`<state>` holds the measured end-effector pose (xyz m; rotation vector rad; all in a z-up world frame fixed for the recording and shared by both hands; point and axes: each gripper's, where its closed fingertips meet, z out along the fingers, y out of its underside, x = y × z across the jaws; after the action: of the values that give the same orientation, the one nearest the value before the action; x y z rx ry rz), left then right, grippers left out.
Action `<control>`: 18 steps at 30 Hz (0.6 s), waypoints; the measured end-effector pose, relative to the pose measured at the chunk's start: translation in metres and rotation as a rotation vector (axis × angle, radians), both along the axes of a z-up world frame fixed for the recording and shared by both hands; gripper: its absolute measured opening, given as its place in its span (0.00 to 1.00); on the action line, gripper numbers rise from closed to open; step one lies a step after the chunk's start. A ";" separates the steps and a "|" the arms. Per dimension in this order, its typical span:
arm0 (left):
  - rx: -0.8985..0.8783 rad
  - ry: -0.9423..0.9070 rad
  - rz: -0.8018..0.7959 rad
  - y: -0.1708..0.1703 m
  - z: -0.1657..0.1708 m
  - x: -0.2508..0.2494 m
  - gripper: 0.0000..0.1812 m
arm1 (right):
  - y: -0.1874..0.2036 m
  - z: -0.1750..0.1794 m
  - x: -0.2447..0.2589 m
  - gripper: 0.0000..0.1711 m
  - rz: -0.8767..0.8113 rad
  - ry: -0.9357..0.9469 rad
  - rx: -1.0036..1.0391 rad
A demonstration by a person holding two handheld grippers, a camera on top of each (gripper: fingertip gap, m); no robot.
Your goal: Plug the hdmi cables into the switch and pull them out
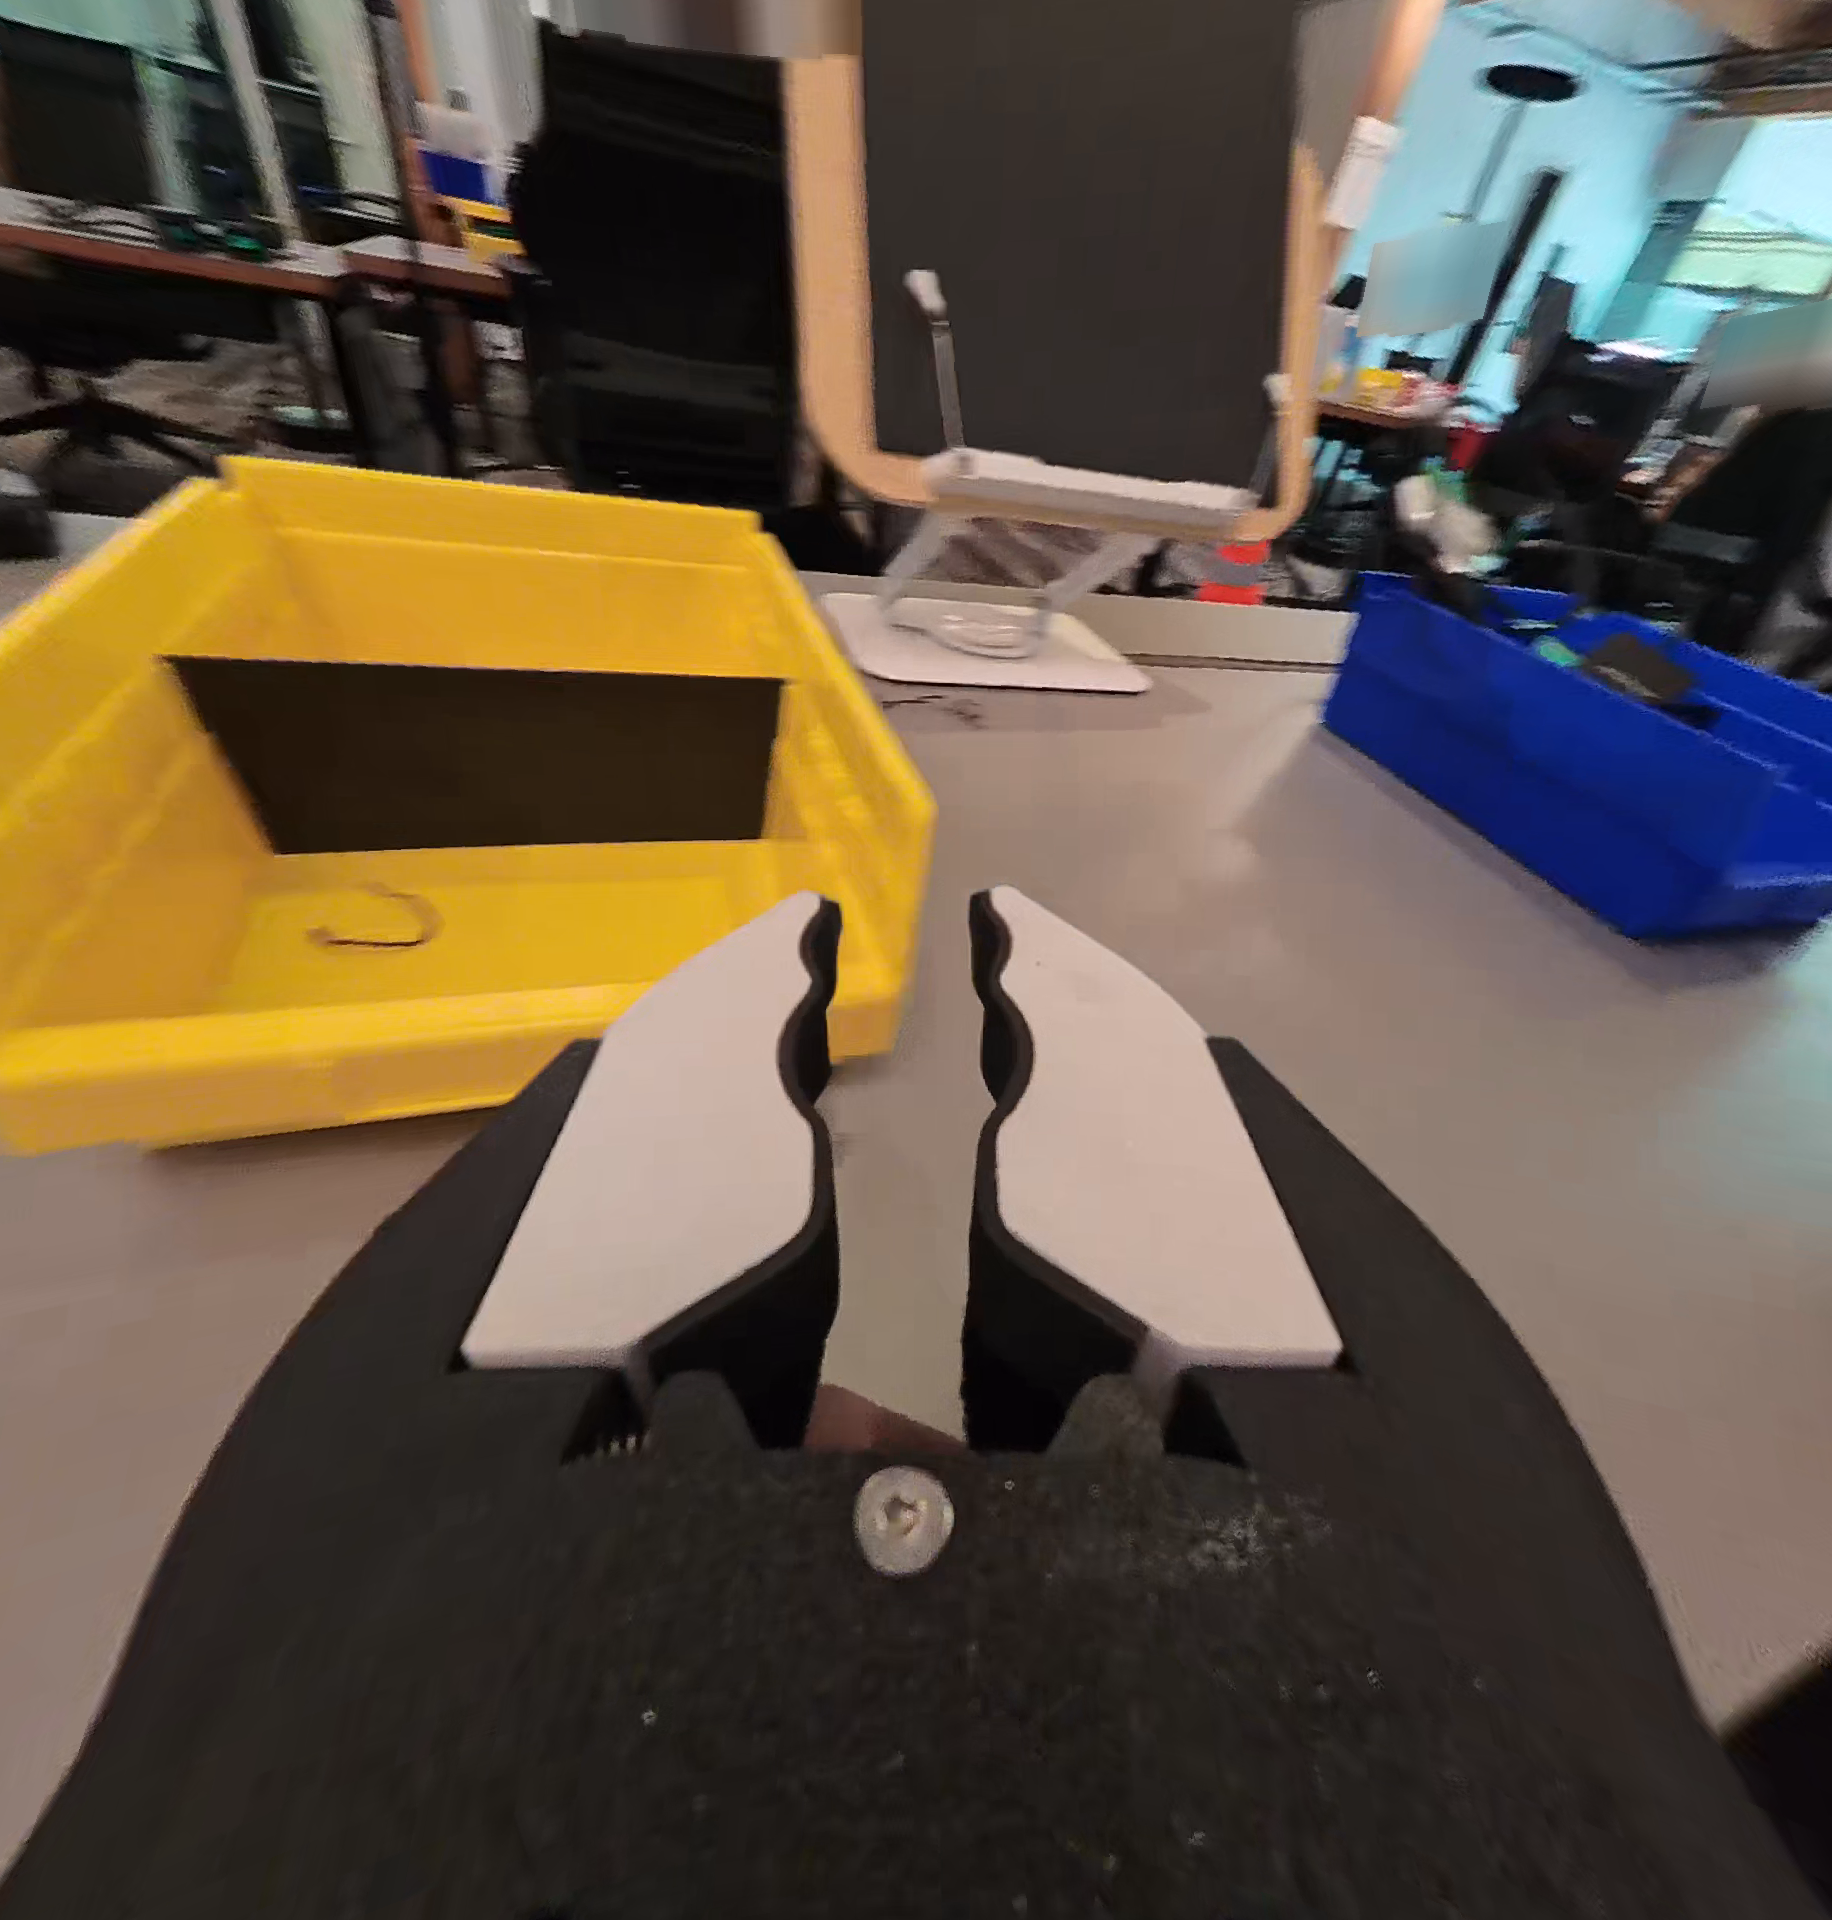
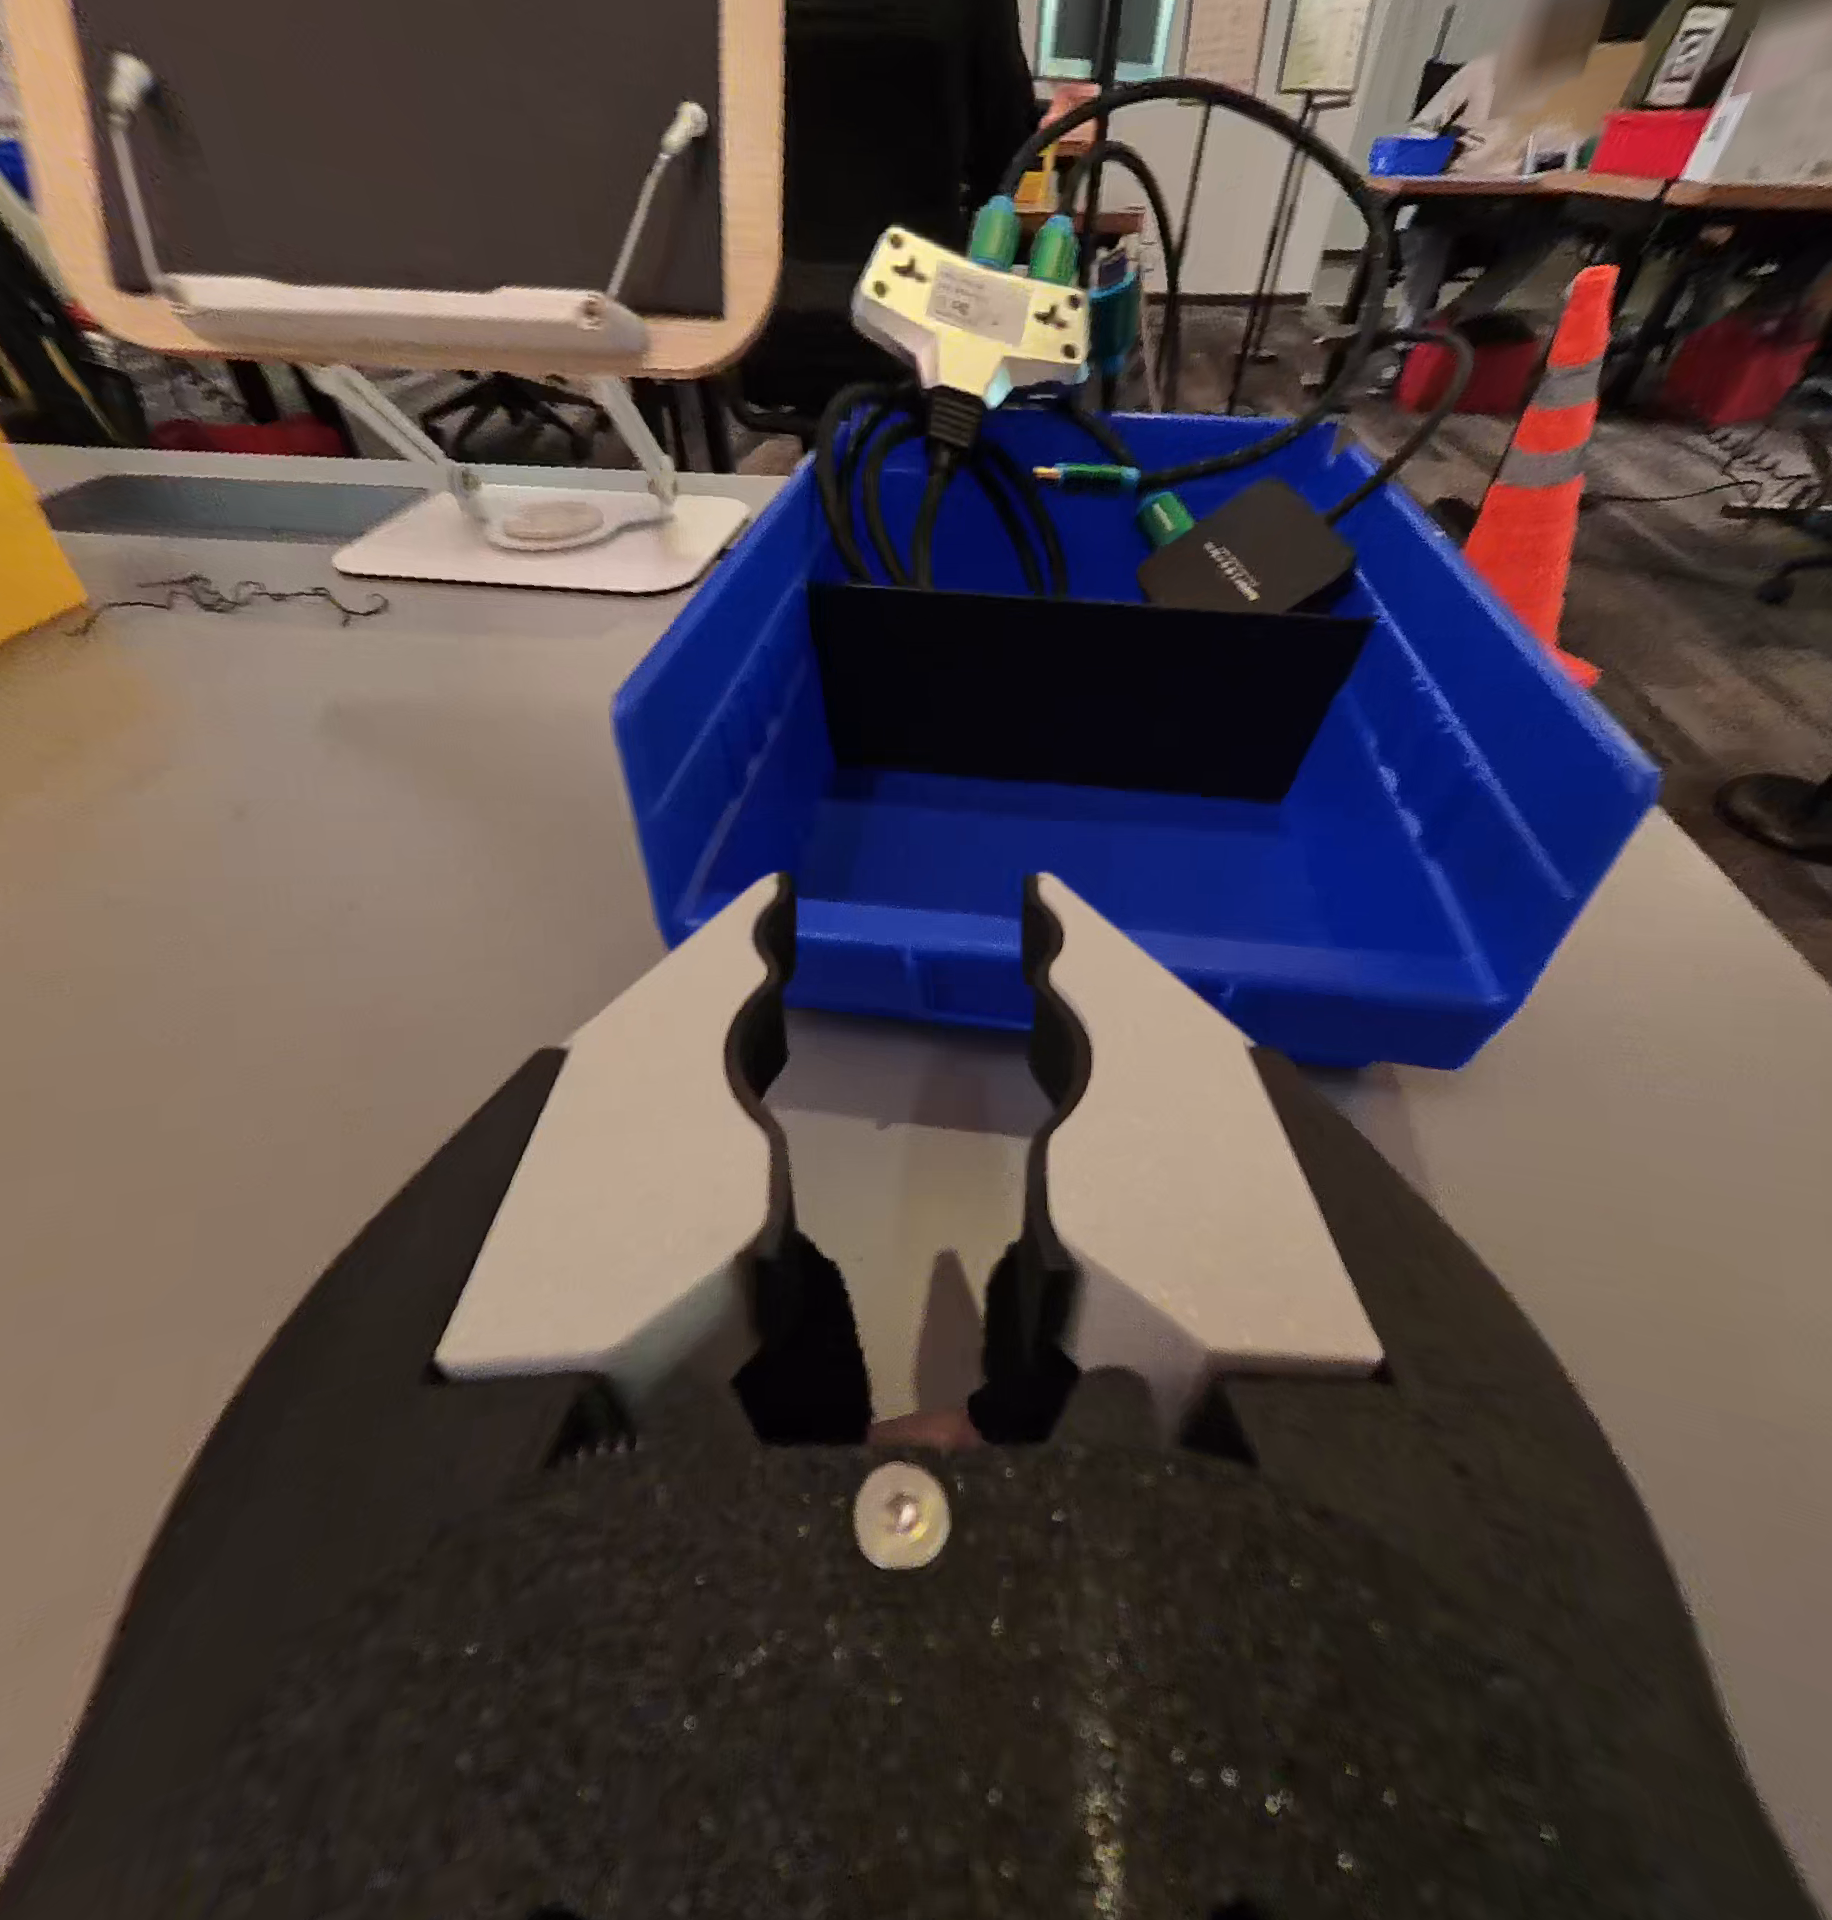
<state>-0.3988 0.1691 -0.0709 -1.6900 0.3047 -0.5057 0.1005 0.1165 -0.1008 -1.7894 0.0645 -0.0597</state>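
Two handheld grippers hover over a grey table [image 1: 1151, 935], each with its fingers apart and nothing between them. Ahead and to the left of the left gripper [image 1: 904, 904] sits a yellow bin [image 1: 112, 831] with a dark divider [image 1: 476, 753] across it and a thin loop of wire [image 1: 377, 916] on its floor. Straight beyond that gripper stands a white stand [image 1: 995, 613] below a wood-framed dark panel [image 1: 1078, 229]. To its far right lies a blue bin [image 1: 1566, 790]. In the right wrist view, the same stand [image 2: 538, 520] is ahead and to the left of the right gripper [image 2: 907, 894], with a tangle of dark thread [image 2: 237, 597] on the table near it. Directly ahead of that gripper, just past its fingertips [image 2: 772, 904], is the blue bin [image 2: 1514, 831]; behind its dark divider [image 2: 1078, 707], a silver switch [image 2: 969, 322] stands up above the bin's rear compartment with two green-ended HDMI cables [image 2: 1026, 244] plugged in, black leads looping overhead. A black box [image 2: 1244, 561] with another green plug rests to the right. An orange cone [image 2: 1556, 436] stands on the floor beyond.
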 end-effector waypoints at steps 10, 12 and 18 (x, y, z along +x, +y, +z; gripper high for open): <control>-0.038 0.118 0.104 0.006 -0.019 -0.035 0.14 | 0.014 -0.005 0.011 0.25 -0.033 0.007 -0.017; -0.039 0.135 0.108 0.003 -0.021 -0.036 0.14 | 0.018 -0.005 0.009 0.25 -0.025 0.024 -0.013; -0.034 0.182 0.116 -0.002 -0.024 -0.040 0.14 | 0.025 -0.004 0.004 0.25 -0.011 0.043 -0.007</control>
<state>-0.4391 0.1667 -0.0950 -1.7793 0.3288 -0.2731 0.1045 0.1412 -0.1048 -1.7975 0.1050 -0.0289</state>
